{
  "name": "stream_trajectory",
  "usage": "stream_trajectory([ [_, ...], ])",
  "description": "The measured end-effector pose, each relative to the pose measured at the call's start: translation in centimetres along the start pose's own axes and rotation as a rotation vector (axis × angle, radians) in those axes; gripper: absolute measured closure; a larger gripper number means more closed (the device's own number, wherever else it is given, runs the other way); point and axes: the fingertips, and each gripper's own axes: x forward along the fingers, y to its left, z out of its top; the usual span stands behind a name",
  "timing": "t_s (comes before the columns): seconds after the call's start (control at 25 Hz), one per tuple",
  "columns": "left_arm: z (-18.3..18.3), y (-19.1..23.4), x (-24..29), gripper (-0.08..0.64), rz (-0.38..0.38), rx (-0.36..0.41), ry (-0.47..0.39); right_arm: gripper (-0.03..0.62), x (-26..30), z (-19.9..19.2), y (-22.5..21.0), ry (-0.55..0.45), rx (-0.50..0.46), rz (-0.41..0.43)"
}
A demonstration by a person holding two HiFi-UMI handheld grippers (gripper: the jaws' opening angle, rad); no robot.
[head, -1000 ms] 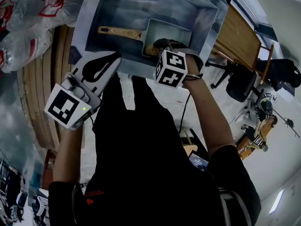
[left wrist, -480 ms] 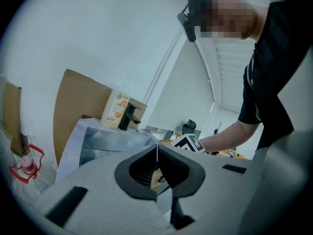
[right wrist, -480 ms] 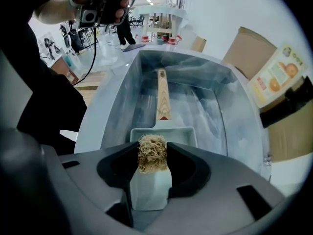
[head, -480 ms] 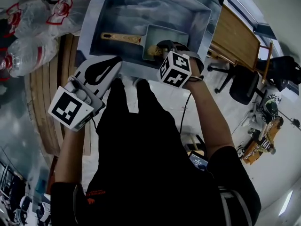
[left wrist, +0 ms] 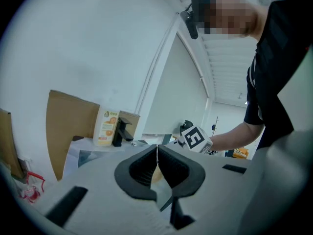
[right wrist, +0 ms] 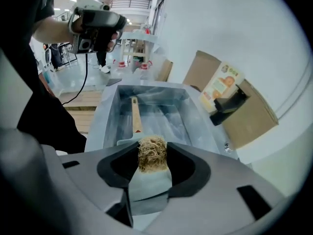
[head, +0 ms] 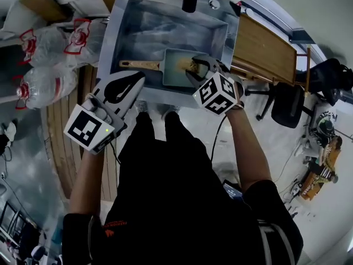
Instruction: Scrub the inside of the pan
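1. Head view: the rectangular pan [head: 177, 75] lies flat in the steel sink [head: 118, 32]. Its wooden handle [head: 139, 65] runs along the sink's length and points to the person's left. The right gripper [head: 199, 68] reaches down into the pan, clamped on a tan fibrous scrubber [head: 186, 65] that sits about mid-pan. The left gripper [head: 135, 81] hangs outside the sink's front edge, near the handle end but apart from it, so the right hand is the nearer one. A second ago the scrubber sat at the pan's handle-side corner; it has since moved toward the middle. The left gripper has kept its place.
2. Left gripper view: its jaws [left wrist: 157, 158] are pressed together with nothing between them. Beyond them show the right gripper's marker cube [left wrist: 195, 138], a black faucet [left wrist: 120, 129] and a juice carton [left wrist: 106, 125].
3. Right gripper view: the jaws [right wrist: 152, 155] pinch the scrubber [right wrist: 152, 153], with the pan's pale floor [right wrist: 149, 182] directly below. The handle [right wrist: 135, 115] stretches straight away from the gripper. Strokes along that axis look the likely move.
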Motion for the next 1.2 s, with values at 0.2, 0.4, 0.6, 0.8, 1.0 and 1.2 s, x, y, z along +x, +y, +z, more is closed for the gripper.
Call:
stream_trajectory([
  [0.2, 2.2, 0.1, -0.1, 0.535, 0.009, 0.067, -0.023, 0.42, -4.2, 1.6, -2.3, -0.141, 0.106, -0.084],
  [0.4, 4.0, -1.2, 0.2, 0.535, 0.013, 0.091, -0.033, 0.42, -8.4, 2.2, -3.5, -0.254, 0.193, -0.145],
  [0.6, 6.0, -2.1, 1.0, 0.535, -0.006, 0.125, -0.05, 0.42, -12.3, 3.1, -4.6, -0.408, 0.351, -0.155],
  [0.8, 7.2, -2.6, 1.8, 0.535, -0.022, 0.143, -0.052, 0.42, -15.8, 3.6, -6.1, -0.507, 0.417, -0.201],
  [1.0, 7.9, -3.0, 2.3, 0.535, -0.034, 0.168, -0.056, 0.42, -18.3, 3.1, -6.8, -0.579, 0.482, -0.213],
  [1.2, 8.3, -3.0, 3.0, 0.535, -0.039, 0.175, -0.057, 0.42, -20.2, 3.4, -7.6, -0.661, 0.536, -0.219],
])
